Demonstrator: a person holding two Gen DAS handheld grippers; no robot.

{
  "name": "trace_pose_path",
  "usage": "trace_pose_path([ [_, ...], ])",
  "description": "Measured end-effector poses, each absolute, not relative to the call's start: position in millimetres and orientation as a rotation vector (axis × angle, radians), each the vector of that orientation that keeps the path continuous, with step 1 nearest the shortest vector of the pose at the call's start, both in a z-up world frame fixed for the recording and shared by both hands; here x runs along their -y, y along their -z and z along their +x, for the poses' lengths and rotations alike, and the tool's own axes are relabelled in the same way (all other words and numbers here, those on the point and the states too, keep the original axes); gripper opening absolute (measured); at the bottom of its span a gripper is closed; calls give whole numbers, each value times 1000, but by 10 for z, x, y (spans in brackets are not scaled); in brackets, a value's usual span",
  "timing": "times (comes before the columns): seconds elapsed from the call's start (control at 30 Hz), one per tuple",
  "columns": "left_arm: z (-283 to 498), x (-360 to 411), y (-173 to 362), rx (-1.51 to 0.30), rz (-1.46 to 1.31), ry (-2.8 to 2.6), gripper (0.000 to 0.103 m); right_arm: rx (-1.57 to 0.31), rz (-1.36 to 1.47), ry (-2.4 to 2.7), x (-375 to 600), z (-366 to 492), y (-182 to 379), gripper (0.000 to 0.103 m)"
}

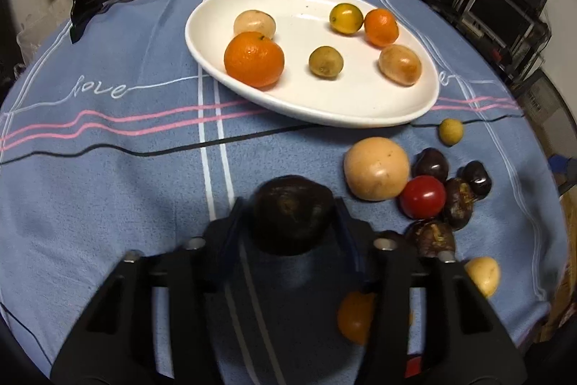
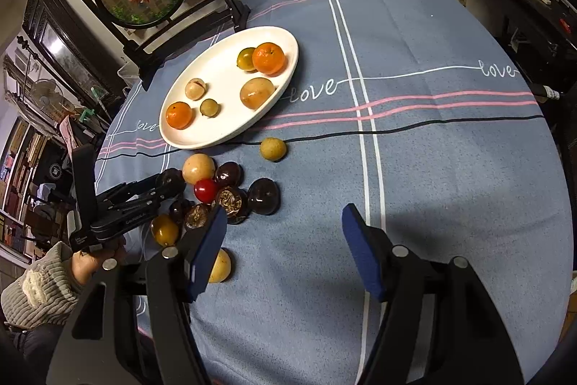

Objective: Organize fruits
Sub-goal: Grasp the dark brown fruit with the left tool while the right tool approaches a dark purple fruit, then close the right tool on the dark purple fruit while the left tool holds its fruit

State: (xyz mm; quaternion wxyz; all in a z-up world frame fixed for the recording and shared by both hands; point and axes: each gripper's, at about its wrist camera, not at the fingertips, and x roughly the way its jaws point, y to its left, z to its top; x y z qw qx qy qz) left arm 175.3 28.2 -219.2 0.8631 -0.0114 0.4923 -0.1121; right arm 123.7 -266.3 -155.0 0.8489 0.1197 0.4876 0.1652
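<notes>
Two sets of tongs to report. Left tongs (image 1: 290, 204): clenched on a dark fruit (image 1: 292, 222), pads against its two flanks, seen just above the cloth-covered surface (image 1: 108, 168). Right tongs (image 2: 285, 213): released, nothing between them, poised over bare cloth at 3 o'clock of the loose pile.

On handling: looks like a chestnut or something similar, so probably light, hard-shelled and smooth, with a rounded back that could squirt out of a pinch. Best taken across the widest part, as appears done here, with pads level and no more squeeze than needed. Little risk of bruising, by the look of it; more risk of a slip or a roll once set down.

On placing: sits dead centre in the left tongs, bulging past the tips toward 12 o'clock. Beyond it, also at 12 o'clock in the left wrist view, the white plate (image 1: 324, 118) with six fruits aboard. At 2 to 3 o'clock of the tongs, the remaining heap: a pale round fruit (image 1: 377, 168), a red tomato (image 1: 422, 197) touching it, further dark ones beside.
</notes>
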Motion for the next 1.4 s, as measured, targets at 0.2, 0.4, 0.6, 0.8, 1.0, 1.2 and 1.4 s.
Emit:
trace_pose_path([
  [0.2,1531,-492,2087,-1030,-83,191,48,-1078,185,-393,2471,1298,1665,67],
  [0.4,1155,-754,1946,-1020,-129,119,48,-1046,15,-436,2195,1364,1755,67],
  [0.6,887,-883,1851,-1007,-151,44,48,-1036,-90,-515,1964,1412,1886,66],
  [0.8,719,-896,1836,-1012,-163,1,48,-1033,-71,-517,2058,1532,1972,46],
  [1.0,578,-934,1809,-1011,-183,-32,48,-1055,-88,-542,2024,1589,2103,44],
  [1.2,519,-971,1822,-1021,-205,-50,48,-1046,-108,-537,1950,1678,2172,38],
  [1.4,544,-953,1825,-1025,-202,-39,48,-1066,-76,-550,1959,1704,2183,33],
])
